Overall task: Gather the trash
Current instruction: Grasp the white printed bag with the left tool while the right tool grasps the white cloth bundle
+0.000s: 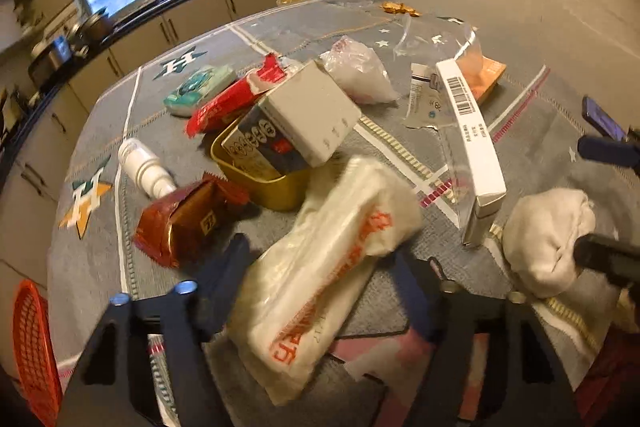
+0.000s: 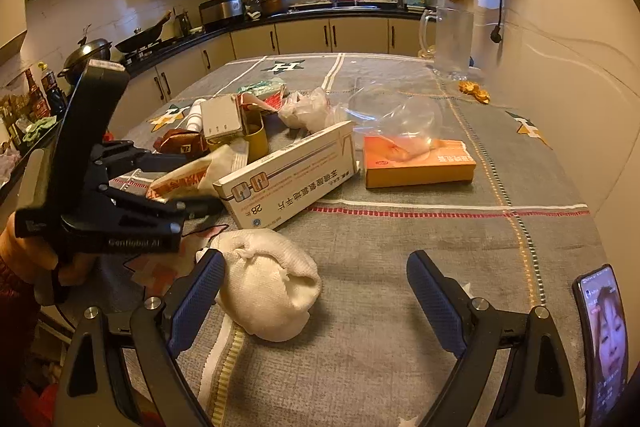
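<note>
Between our left tongs (image 1: 320, 279) sits a white plastic wrapper with orange print (image 1: 324, 263), clenched by both pads above the desk (image 2: 400, 247) with its grey patterned cloth. Our right tongs (image 2: 316, 291) are released, spread wide, with the left pad touching a crumpled white wad (image 2: 272, 287). Just beyond the wrapper lie a yellow tin (image 1: 276, 183) holding a grey box (image 1: 312, 115), a red-brown packet (image 1: 188, 219) and a long white medicine carton (image 1: 472, 131). An orange basket (image 1: 34, 351) shows at the desk's edge.
</note>
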`<state>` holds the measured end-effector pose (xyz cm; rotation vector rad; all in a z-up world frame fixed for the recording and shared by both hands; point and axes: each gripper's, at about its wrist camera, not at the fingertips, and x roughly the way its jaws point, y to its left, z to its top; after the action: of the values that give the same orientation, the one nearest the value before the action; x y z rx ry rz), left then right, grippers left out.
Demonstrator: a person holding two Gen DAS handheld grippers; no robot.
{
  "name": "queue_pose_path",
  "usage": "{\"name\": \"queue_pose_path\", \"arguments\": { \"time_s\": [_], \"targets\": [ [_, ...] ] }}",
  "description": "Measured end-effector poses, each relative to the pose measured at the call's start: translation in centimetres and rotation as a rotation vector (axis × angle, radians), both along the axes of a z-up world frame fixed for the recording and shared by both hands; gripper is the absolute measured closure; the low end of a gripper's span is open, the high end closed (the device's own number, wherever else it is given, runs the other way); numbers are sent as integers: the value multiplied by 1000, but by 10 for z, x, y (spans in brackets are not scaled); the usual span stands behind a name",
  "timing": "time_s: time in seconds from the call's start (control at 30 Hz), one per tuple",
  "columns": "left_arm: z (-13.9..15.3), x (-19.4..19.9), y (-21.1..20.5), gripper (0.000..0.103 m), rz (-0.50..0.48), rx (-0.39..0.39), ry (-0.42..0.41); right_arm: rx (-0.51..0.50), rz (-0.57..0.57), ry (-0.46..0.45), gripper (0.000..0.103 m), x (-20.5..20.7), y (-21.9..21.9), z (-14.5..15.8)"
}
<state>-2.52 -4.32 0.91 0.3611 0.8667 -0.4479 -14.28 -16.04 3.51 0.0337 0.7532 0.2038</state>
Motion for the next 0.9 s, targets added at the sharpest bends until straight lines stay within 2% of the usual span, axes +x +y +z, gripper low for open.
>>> {"name": "queue_pose_path", "arguments": {
  "time_s": [0.13,0.2,0.23,0.33,0.37,0.43,0.47,0.53,0.6,0.8,0.83,0.87,0.9],
  "targets": [
    [1,-9,4,45,31,-17,0,7,32,16,8,4,5,-4],
    [2,-13,6,50,57,-55,12,14,47,31,8,6,8,-7],
    [3,-16,8,62,64,-70,20,17,52,35,8,7,8,-8],
    [5,-27,13,62,101,-98,33,32,72,56,10,11,11,-13],
    [4,-29,15,62,111,-107,35,44,78,62,13,12,13,-14],
    [5,-34,19,63,132,-124,38,84,111,93,29,16,15,-18],
    [6,-36,19,62,139,-130,40,100,127,103,32,16,17,-19],
    [5,-36,20,60,151,-135,40,122,156,110,51,17,20,-21],
    [4,-37,22,59,154,-140,40,138,179,109,58,14,23,-20],
    [4,-35,18,48,149,-134,45,161,177,78,66,9,24,-17],
    [3,-35,16,49,148,-125,40,171,176,73,66,9,23,-16],
    [3,-36,15,59,153,-107,23,177,175,69,66,9,22,-15],
    [4,-37,15,59,152,-107,19,182,175,60,66,8,22,-13]
  ]
}}
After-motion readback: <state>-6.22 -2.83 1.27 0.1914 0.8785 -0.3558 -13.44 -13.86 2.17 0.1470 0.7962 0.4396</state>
